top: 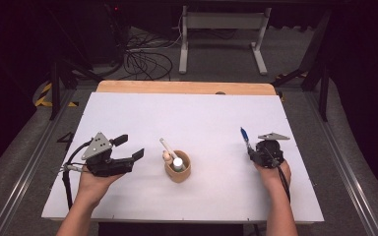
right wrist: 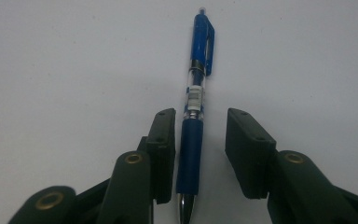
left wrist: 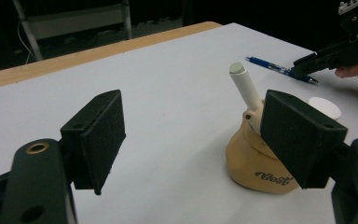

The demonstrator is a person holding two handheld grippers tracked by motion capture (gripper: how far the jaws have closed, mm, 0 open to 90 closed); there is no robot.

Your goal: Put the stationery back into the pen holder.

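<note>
Cup [top: 178, 168] at table [top: 128, 118] centre toward 6 o'clock, marker [top: 169, 148] inside it, pen [top: 245, 137] at cup's 2 o'clock, between right gripper [top: 250, 150] jaws, left gripper [top: 137, 158] at cup's 9 o'clock.

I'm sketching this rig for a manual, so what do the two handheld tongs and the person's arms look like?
Both tongs are black. The left tongs carry a grey three-cornered plate dotted with small holes, and a black cable trails from them. The right tongs have a like grey plate and a black cable running back along the forearm. Their pads are flat, dark, rough-textured blocks, on arms with brass-coloured rivets. The forearms are bare: no sleeves or gloves.
</note>
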